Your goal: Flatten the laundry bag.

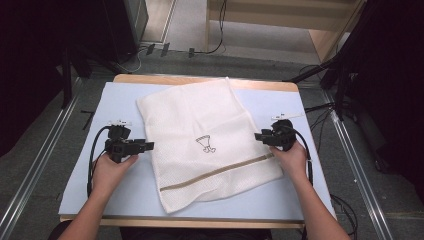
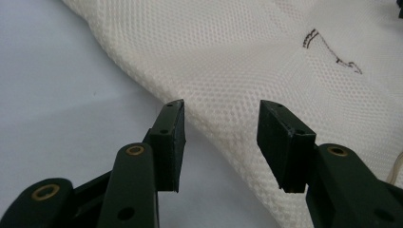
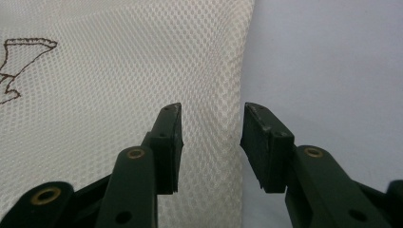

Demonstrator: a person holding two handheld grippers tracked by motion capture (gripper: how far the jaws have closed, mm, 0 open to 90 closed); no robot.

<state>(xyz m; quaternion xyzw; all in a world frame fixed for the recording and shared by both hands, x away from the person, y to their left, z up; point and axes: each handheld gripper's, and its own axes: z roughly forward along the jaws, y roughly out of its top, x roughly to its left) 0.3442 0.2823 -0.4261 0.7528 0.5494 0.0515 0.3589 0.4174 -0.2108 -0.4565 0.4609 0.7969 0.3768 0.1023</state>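
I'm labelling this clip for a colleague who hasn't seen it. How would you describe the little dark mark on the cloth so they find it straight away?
On the pale blue table top lies a white mesh towel, between the left gripper and the right gripper. Near its middle sits a small dark stitched outline emblem, just above the tan stripe crossing the near end. It is the only drawn figure on the plain weave.

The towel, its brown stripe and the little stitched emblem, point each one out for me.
towel [image 1: 185, 107], high view, on the plain white weave of its upper half.
brown stripe [image 1: 216, 173], high view, midway along the band near the lower edge.
stitched emblem [image 1: 205, 144], high view, on the dark outline at the towel's middle.
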